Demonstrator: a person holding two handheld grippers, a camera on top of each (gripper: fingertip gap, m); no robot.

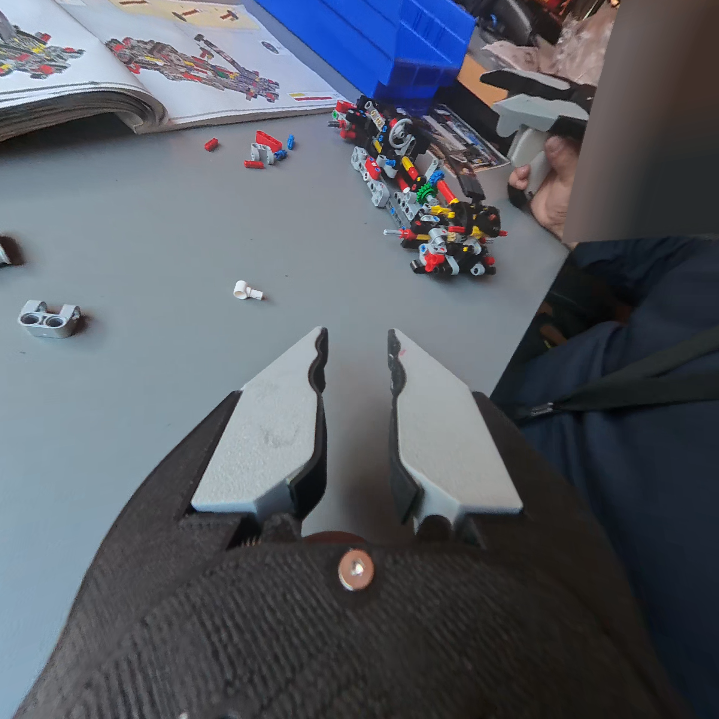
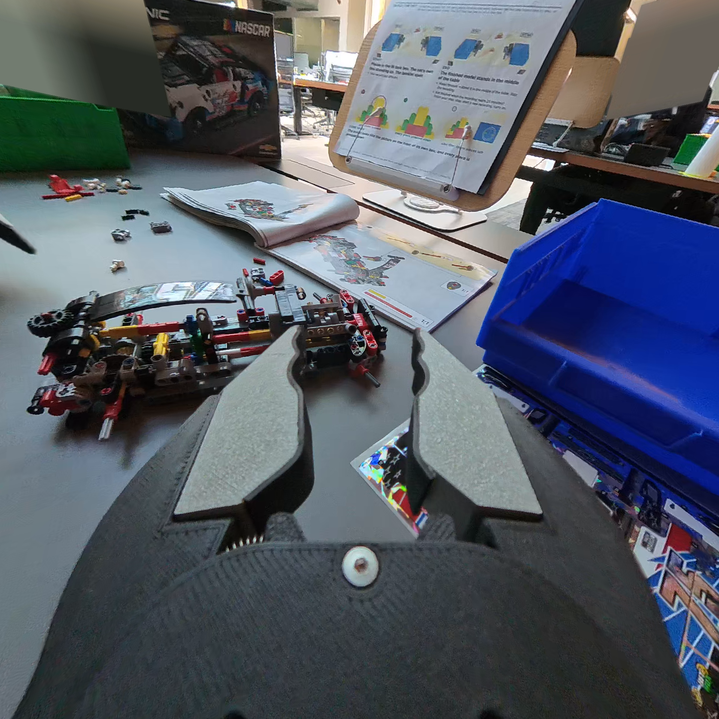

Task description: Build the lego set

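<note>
Left tool: my left tool hangs over bare grey counter with its jaws apart and nothing between them; the pads touch nothing.
Grey connector: a grey two-hole brick piece lies on the counter well to the left of my left tool.
White piece: a small white pin connector lies ahead and a little left of my left fingertips, apart from them; it is the nearest loose part.
Loose bits: a cluster of small red, grey and blue pieces lies farther off, just below the open instruction booklet.
Chassis: the part-built brick car chassis lies lengthwise on the counter to the right of that cluster, one end just beside the blue bin.
Right tool: my right tool is wide open and bare; the near end of the chassis shows beyond the gap, closer to the left finger, and I cannot tell if it touches.
Sticker sheet: a shiny sticker sheet lies flat under my right finger.
Far right: the blue bin stands beside my right tool.
</note>
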